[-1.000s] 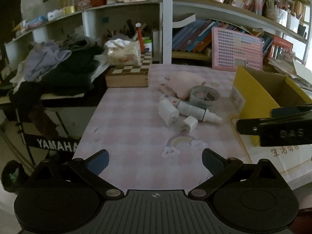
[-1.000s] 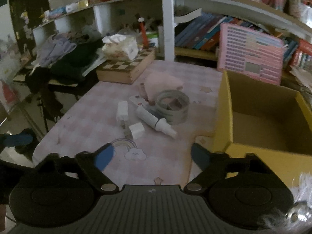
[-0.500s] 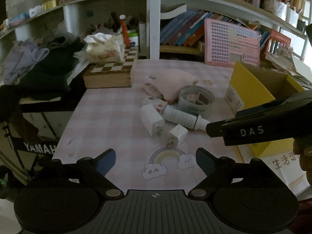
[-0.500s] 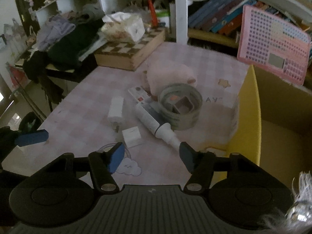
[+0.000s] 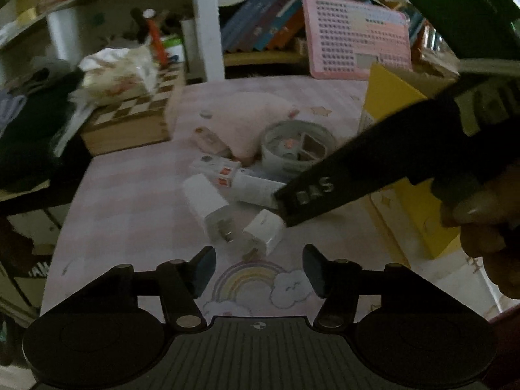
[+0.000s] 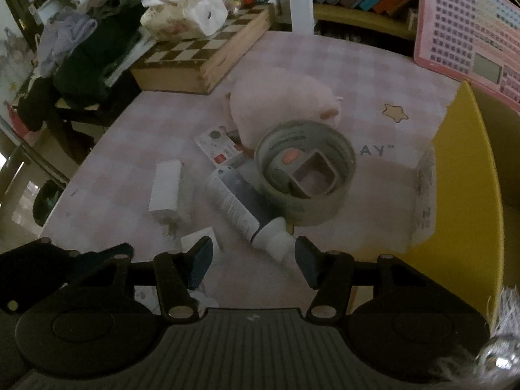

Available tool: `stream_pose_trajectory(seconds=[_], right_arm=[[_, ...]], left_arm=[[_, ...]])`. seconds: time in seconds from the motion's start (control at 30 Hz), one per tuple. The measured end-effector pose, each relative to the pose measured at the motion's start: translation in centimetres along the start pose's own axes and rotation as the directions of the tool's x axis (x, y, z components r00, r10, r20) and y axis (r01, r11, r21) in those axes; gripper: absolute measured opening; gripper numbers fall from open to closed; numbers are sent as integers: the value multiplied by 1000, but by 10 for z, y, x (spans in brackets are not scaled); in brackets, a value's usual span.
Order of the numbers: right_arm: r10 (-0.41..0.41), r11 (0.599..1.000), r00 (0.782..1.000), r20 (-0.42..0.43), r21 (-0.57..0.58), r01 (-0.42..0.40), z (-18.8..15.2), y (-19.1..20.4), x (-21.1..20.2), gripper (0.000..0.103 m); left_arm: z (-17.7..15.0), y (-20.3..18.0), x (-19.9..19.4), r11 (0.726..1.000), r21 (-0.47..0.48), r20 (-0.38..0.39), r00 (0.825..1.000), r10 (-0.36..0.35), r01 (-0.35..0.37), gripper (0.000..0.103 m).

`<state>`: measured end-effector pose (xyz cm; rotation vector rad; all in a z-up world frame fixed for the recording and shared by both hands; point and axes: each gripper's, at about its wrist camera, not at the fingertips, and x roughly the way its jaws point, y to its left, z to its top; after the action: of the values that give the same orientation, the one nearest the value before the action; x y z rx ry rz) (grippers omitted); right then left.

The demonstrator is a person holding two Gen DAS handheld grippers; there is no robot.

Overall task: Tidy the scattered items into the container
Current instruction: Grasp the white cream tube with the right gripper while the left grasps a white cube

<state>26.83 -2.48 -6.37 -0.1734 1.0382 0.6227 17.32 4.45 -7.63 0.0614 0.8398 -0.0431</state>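
Observation:
On the pink checked tablecloth (image 5: 130, 201) lies a cluster: a small white plug cube (image 5: 263, 230), a longer white charger (image 5: 208, 204), a white-and-dark tube (image 6: 240, 201), a grey tape roll (image 6: 305, 178), a small card pack (image 6: 217, 146) and a pink plush (image 6: 279, 104). My left gripper (image 5: 259, 269) hovers just short of the plug cube, jaws closing, nothing between the pads. My right gripper (image 6: 253, 261) hangs over the tube's white cap (image 6: 276, 243), jaws closing, pads not touching it. The yellow box (image 6: 464, 195) stands open to the right.
The right gripper's black body (image 5: 357, 178) crosses the left wrist view above the tube, with a hand (image 5: 481, 227) behind it. A wooden chessboard box (image 6: 201, 55) holding a tissue pack (image 6: 185, 9) sits far left. Shelves of books and a pink board (image 5: 357, 39) line the back.
Both grippers have moved forward and down toward the cluster, and their jaws have narrowed. The right gripper now reaches further across the left wrist view.

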Motion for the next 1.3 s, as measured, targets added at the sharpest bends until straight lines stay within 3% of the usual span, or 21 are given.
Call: stream_pose_trajectory(seconds=[0.23,0.5,0.7,0.8,0.9,1.2,1.3], right_arm=[[-19,999,999,-27,-39,18,15,-1,20,55],[6,999,996,-91,-32,-9,21,-3,40,55],[3,998,996,-91,-60,-9,22,1,44,55],[7,998,996,-91,-69,-13,22,2,44,54],[3,996,996,-86,-90,-10,23,5,45,47],[-6,987,998,-64,-163,-5,23,19,51,48],[-22,977,999,-44,-214,12,20,26,52,43]], left_arm=[[6,-4,30,999,-1,-52,998,-34,34,53],[10,0,46,1000,-14,-45,999,-11,11,52],[10,3,44,999,-33,-34,999,6,-8,36],[10,5,42,999,-39,-37,999,3,-4,35],[7,5,38,999,-36,-43,999,-1,0,35],[-4,24,24,995,-96,-78,997,13,-20,35],[-8,31,18,992,-122,-85,996,18,-29,35]])
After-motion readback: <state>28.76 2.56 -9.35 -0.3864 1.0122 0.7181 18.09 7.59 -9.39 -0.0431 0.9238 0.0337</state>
